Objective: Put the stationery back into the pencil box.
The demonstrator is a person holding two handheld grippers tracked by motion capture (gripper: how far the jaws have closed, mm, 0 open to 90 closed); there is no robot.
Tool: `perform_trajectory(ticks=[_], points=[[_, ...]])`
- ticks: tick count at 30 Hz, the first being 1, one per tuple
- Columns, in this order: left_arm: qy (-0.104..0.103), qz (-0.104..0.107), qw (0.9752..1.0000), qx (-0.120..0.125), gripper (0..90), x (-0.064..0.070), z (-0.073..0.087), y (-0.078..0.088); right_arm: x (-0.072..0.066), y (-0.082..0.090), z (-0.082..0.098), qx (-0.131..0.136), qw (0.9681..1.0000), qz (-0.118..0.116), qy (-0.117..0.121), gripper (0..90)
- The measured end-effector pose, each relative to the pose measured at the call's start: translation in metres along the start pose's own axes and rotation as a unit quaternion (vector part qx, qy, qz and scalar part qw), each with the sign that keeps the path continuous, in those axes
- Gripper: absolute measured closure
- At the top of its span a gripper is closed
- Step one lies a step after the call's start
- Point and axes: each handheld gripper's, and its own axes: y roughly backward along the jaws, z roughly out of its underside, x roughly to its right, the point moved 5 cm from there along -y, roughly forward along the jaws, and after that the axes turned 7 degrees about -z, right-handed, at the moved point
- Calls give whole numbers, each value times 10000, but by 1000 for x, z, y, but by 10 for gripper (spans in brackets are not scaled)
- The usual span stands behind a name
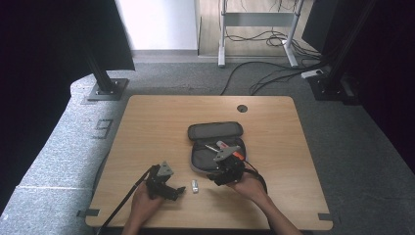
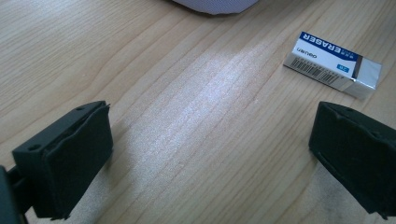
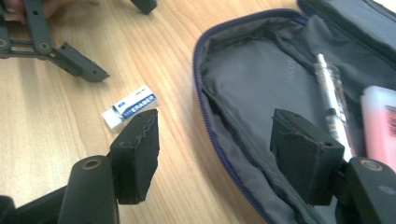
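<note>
1. High view: we see the wooden worktop [image 1: 147,127] across the middle of the frame; the open dark pencil case [image 1: 215,142] lies just right of centre, with a pen [image 1: 211,147] and an orange-tipped item inside it; the left gripper [image 1: 177,192] sits at lower centre-left, held by a hand, its jaws pointing toward the small white eraser [image 1: 195,186] just to its right; the right gripper [image 1: 226,172] hangs over the lower edge of the case, its jaws apart with nothing between them.

2. Left gripper view: we look along two black jaws standing wide apart at the lower corners; bare worktop lies between them; the eraser [image 2: 332,64], with its blue band and barcode, lies at the upper right, clear of both jaws; a grey edge of the case [image 2: 212,4] shows at the top.

3. Right gripper view: the jaws stand apart and empty; the eraser [image 3: 130,108] lies at centre left on the worktop, just beyond the left jaw; the case [image 3: 243,74] gapes at the right, holding the pen [image 3: 332,102] and a pink item [image 3: 380,126]; the left gripper's dark frame [image 3: 46,46] shows at upper left.
</note>
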Motion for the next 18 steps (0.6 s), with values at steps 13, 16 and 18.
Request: perform_trajectory(ticks=[13, 16, 18], points=[[-4, -3, 10000, 3, 0, 0, 0, 0, -14, -11, -3, -30, 9998, -148, 117, 328], [-4, -2, 10000, 3, 0, 0, 0, 0, -17, -14, -2, -36, 9997, -202, 111, 331], [-5, -4, 10000, 1, 0, 0, 0, 0, -20, -19, -2, -32, 9996, -263, 131, 337]])
